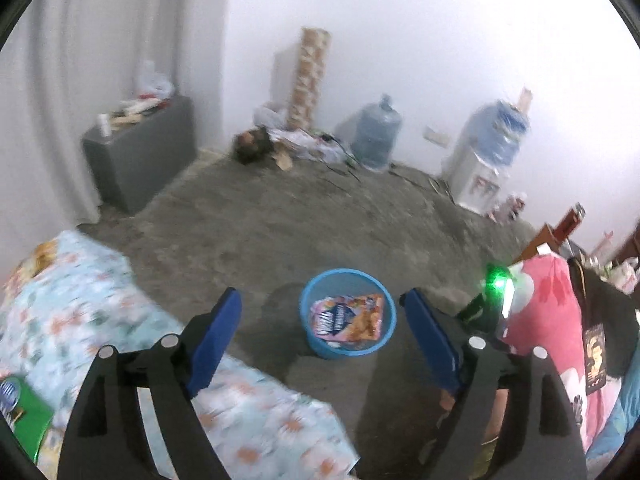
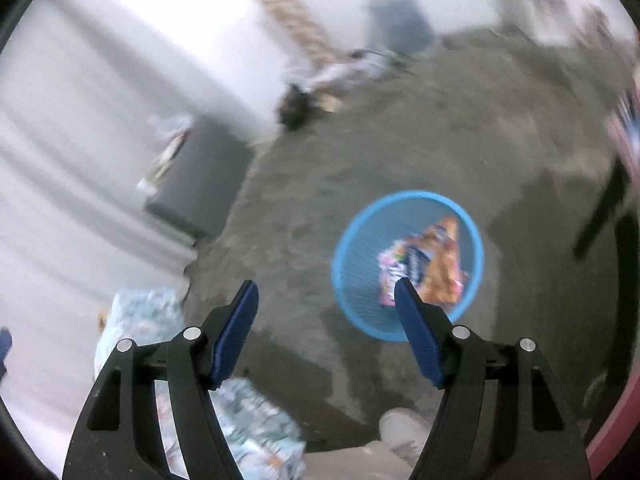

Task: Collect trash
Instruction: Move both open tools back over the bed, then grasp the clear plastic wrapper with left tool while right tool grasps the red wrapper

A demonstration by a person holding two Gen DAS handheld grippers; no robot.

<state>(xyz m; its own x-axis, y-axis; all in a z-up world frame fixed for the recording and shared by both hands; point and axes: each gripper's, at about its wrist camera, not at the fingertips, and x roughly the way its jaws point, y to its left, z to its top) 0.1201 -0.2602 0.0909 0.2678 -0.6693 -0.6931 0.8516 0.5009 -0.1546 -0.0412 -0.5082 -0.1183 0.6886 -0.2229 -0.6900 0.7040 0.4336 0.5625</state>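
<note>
The left hand-held gripper point(image 1: 322, 322) is held with its blue pads point(image 1: 214, 336) wide apart, and nothing is seen between them. The blue mesh basket point(image 1: 310, 322) is framed in the gap, ahead of and below the fingertips, standing upright on the bare grey floor point(image 1: 280, 224). A crumpled snack wrapper point(image 1: 348, 316), pink, blue and orange, is lying inside the basket; it is judged to be trash already collected, and the spread jaws fit a piece having been let go over the opening.

The right hand-held gripper point(image 2: 326, 306) is likewise held apart and empty. From it the basket is seen ahead and to the right, partly covered by the right-hand pad, with the wrapper inside against the far right wall. The basket is probably set in open floor so that it can be reached from either side.

To the left of and below the left hand-held gripper a bed with a floral sheet point(image 1: 92, 304) is seen, and at its near corner a green packet point(image 1: 24, 416) is lying, well apart from the basket. This is judged a likely next piece, though blur keeps it from being identified. Beside the right pad of the left hand-held gripper, a pink floral cloth point(image 1: 556, 312) is draped. Both views are blurred, so finer detail cannot be told.
</note>
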